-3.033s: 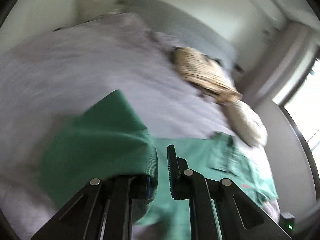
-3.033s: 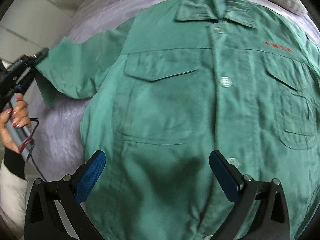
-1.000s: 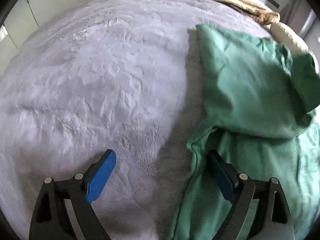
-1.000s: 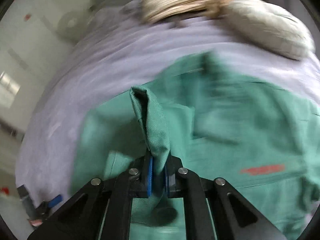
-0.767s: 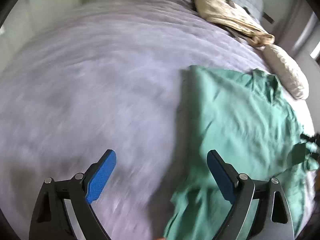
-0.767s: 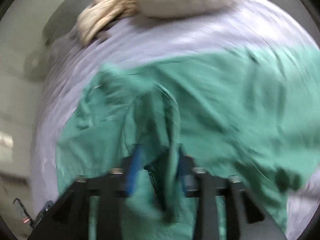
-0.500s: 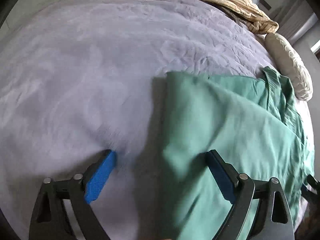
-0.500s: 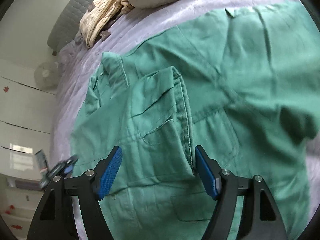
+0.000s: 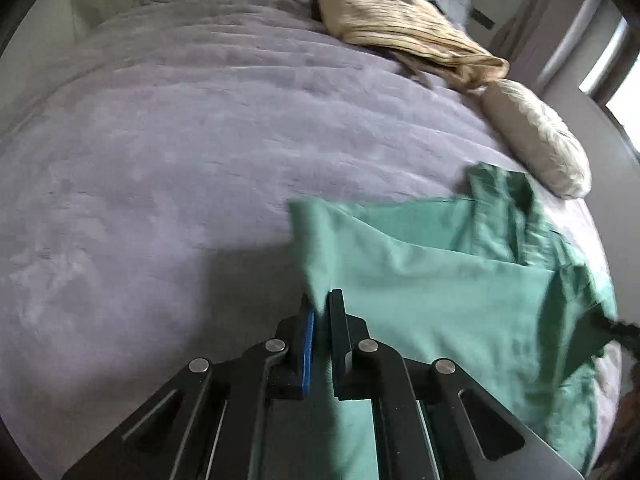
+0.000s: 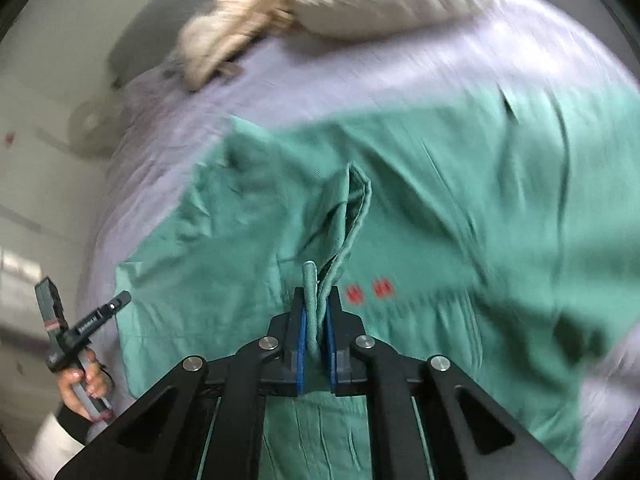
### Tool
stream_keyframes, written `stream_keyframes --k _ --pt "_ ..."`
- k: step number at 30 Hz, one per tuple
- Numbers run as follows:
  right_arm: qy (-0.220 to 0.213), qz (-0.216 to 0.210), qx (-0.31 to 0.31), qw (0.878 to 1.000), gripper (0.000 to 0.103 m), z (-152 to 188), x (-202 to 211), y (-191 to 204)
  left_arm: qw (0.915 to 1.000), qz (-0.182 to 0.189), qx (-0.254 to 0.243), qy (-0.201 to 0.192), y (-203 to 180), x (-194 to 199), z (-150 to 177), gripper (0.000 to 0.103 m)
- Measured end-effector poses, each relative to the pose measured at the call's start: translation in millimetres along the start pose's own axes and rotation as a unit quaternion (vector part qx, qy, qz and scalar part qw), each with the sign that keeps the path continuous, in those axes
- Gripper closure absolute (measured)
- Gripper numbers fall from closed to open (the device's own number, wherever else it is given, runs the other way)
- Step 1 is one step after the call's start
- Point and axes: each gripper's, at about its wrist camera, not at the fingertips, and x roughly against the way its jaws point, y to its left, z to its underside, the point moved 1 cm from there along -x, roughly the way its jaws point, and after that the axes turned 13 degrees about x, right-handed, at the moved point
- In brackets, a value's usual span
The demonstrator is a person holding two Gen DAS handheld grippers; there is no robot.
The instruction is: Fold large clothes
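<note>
A green work jacket (image 9: 440, 292) lies partly folded on the bed, collar toward the pillow. My left gripper (image 9: 320, 300) is shut on the jacket's left folded edge, with cloth pinched between the pads. In the right wrist view the jacket (image 10: 440, 200) fills the middle, with red lettering (image 10: 368, 290) on its chest. My right gripper (image 10: 317, 300) has its jaws closing on a raised ridge of the green cloth, which the blue pads press from both sides. The left gripper (image 10: 86, 320) shows there at the jacket's left edge, held by a hand (image 10: 86, 384).
A lilac bed cover (image 9: 160, 160) stretches wide to the left of the jacket. A beige crumpled blanket (image 9: 400, 28) and a pale pillow (image 9: 536, 136) lie at the head of the bed. White cupboards (image 10: 24, 208) stand beside the bed.
Half a second ago both grippers stood open over the jacket. Both have since closed on green cloth: the left on the folded edge, the right on a ridge near the red lettering.
</note>
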Motion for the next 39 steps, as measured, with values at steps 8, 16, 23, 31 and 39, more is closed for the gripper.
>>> stream_keyframes --k 8,16,23,31,39 --pt "0.055 0.038 -0.038 0.997 0.094 9.9 -44.7 -35.6 0.9952 -0.079 0.058 0.003 43.5 -17.2 2.8 0.097" --pt "0.033 -0.011 -0.101 0.994 0.035 40.2 -10.4 -39.1 0.9976 -0.055 0.040 0.009 35.7 22.9 10.8 0.034" --pt "0.029 -0.037 -0.125 0.991 0.035 48.6 -16.2 -32.3 0.9991 -0.031 0.020 0.019 -2.6 -12.0 -4.1 0.016" --pt "0.003 -0.059 -0.186 0.981 0.035 55.9 -16.9 -42.5 0.9985 -0.011 0.016 0.052 -22.8 -40.7 -5.9 0.097" --pt "-0.015 -0.079 -0.123 0.989 0.098 29.6 -13.5 -14.8 0.9995 0.005 0.003 0.032 4.5 -22.1 -17.0 0.098"
